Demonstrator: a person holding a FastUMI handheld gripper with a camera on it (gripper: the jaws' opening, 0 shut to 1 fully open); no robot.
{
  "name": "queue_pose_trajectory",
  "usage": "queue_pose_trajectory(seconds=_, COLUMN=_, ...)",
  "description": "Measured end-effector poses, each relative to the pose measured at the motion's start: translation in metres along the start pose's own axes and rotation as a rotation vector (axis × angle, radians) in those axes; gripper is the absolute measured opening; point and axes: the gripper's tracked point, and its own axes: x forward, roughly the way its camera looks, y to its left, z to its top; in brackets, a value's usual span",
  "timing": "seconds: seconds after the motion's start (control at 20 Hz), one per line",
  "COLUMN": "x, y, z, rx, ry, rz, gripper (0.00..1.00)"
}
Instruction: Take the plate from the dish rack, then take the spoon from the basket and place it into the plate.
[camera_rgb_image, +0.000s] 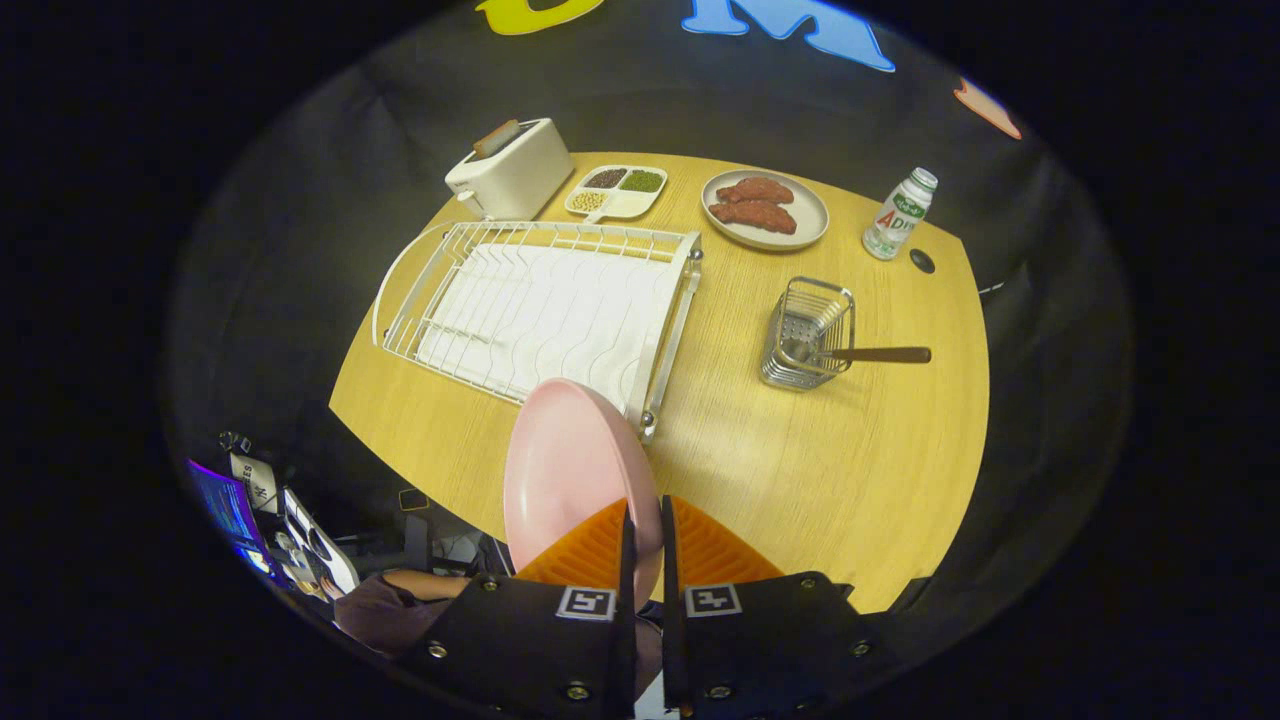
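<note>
My claw (645, 525) pinches the pink plate (570, 470) on edge between both fingers. Beyond them lies the white wire dish rack (540, 300); ahead, rightward, the spoon (860, 354) leans in its metal basket (805, 335).

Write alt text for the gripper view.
The gripper is shut on a pink plate, held on edge above the wooden table. Beyond lie an empty dish rack and a wire basket holding a spoon.

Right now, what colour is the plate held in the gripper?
Pale pink, plain: the plate is clamped on edge by the gripper, best seen in the gripper view.
</note>
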Motion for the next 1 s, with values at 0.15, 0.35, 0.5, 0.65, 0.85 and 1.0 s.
queue_pose_trajectory(seconds=0.15, x=0.023, y=-0.015, z=-0.023, rx=-0.007, ry=0.032, rz=0.002, gripper=0.11)
queue_pose_trajectory(seconds=0.35, x=0.055, y=-0.020, z=-0.039, rx=-0.008, ry=0.062, rz=0.007, gripper=0.11)
queue_pose_trajectory(seconds=0.5, x=0.073, y=-0.013, z=-0.046, rx=-0.004, ry=0.074, rz=0.044, gripper=0.11)
queue_pose_trajectory(seconds=0.65, x=0.088, y=-0.021, z=-0.052, rx=-0.014, ry=0.089, rz=0.031, gripper=0.11)
queue_pose_trajectory(seconds=0.85, x=0.104, y=-0.030, z=-0.055, rx=-0.013, ry=0.086, rz=-0.001, gripper=0.11)
queue_pose_trajectory(seconds=1.0, x=0.110, y=-0.032, z=-0.058, rx=-0.011, ry=0.098, rz=-0.003, gripper=0.11)
